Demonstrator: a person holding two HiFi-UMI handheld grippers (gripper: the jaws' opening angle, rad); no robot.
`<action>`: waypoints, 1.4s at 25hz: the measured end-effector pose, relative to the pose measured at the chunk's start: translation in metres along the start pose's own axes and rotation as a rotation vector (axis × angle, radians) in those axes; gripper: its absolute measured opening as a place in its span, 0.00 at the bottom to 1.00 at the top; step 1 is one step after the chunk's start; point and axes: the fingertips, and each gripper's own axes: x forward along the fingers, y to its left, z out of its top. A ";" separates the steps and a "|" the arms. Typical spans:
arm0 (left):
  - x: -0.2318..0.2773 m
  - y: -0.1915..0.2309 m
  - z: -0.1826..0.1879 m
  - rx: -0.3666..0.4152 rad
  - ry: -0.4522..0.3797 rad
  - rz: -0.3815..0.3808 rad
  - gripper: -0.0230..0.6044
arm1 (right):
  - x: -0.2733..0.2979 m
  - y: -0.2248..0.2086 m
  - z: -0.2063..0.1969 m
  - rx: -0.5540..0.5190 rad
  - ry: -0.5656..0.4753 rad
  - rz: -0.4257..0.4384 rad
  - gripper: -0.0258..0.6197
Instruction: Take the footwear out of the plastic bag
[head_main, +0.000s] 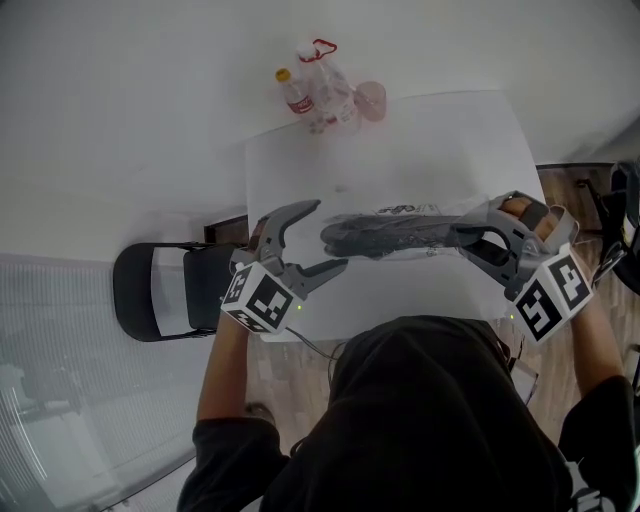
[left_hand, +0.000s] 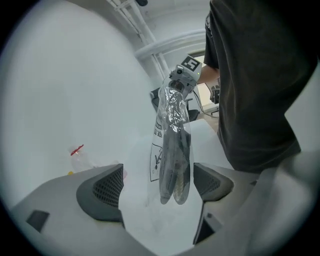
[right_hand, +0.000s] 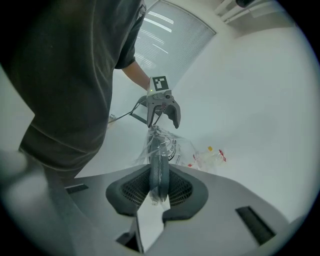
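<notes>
Dark footwear (head_main: 385, 235) lies sealed in a clear plastic bag (left_hand: 174, 150) with black print, held out flat over the white table (head_main: 420, 140). My right gripper (head_main: 462, 240) is shut on the bag's right end, and in the right gripper view its pads (right_hand: 135, 187) press on the dark soles (right_hand: 160, 165) through the plastic. My left gripper (head_main: 328, 236) stands open at the bag's left end. In the left gripper view that end hangs between the two pads (left_hand: 107, 187) and touches neither.
Two plastic bottles (head_main: 315, 90) and a pink cup (head_main: 371, 100) stand at the table's far edge. A black chair (head_main: 165, 290) is at the left of the table. The person's dark-clothed body is close behind both grippers.
</notes>
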 end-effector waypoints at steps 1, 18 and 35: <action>0.005 -0.002 -0.001 0.015 0.021 -0.014 0.72 | 0.001 0.000 0.001 -0.010 0.001 0.003 0.16; 0.036 -0.048 -0.034 0.073 0.226 -0.275 0.75 | -0.006 -0.002 0.026 0.076 -0.150 0.063 0.16; 0.042 -0.051 -0.017 0.077 0.116 -0.226 0.27 | 0.014 0.005 0.028 0.115 -0.114 0.154 0.17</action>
